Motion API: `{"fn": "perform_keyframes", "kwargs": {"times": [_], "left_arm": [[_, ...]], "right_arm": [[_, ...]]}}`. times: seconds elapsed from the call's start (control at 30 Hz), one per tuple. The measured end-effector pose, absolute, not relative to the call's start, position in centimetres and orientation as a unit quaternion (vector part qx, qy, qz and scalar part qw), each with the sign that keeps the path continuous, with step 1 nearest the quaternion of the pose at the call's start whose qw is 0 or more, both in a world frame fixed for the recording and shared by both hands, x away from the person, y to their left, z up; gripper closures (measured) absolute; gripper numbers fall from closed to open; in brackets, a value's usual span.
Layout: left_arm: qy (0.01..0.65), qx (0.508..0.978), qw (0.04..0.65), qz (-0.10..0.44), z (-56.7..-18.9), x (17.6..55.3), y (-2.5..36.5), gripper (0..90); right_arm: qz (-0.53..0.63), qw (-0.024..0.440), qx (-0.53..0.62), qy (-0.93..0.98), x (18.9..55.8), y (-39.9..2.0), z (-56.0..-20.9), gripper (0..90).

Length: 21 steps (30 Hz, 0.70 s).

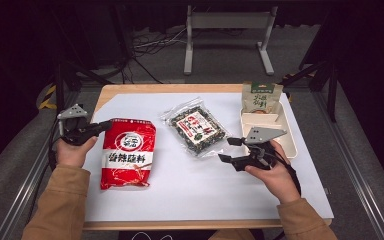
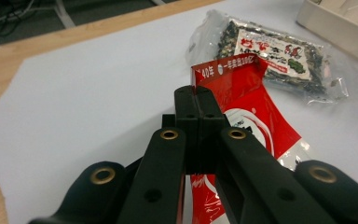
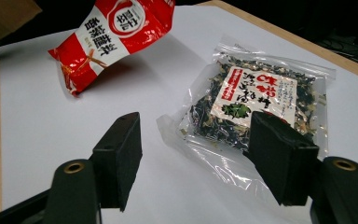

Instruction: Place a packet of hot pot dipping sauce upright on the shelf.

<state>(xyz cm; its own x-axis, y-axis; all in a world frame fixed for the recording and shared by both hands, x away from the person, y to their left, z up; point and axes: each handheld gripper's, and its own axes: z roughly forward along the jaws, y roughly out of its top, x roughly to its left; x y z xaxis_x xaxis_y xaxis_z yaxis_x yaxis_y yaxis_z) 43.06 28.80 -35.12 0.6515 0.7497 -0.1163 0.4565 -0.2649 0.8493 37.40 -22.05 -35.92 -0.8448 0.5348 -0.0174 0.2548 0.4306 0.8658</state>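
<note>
The red snack bag (image 1: 128, 152) lies near the table's (image 1: 190, 197) left edge, its top corner pinched between the left gripper's (image 2: 199, 100) closed jaws and apparently tilted up. It looks light, soft and crinkly, so the flat seam is the surest hold. The right gripper (image 3: 193, 154) hovers wide open over the clear seaweed bag (image 3: 256, 100).

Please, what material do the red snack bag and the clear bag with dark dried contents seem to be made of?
The red snack bag looks like glossy printed plastic film, perhaps foil-lined: it shines and creases. The clear bag with dark dried contents appears to be thin transparent plastic: the contents show through and its wrinkles catch glare.
</note>
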Motion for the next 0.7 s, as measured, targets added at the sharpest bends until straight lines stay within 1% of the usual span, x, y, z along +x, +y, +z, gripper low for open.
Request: {"fn": "perform_keyframes", "kwargs": {"times": [0.37,0.7], "left_arm": [[0.327,0.793,0.483,0.178,-31.3,40.0,26.6,90.0],[0.267,0.812,0.49,0.171,-29.3,37.7,25.0,90.0]], "right_arm": [[0.475,0.14,0.236,0.836,37.3,-21.9,-36.1,34.6],[0.468,0.137,0.238,0.84,37.4,-21.7,-36.5,34.5]]}}
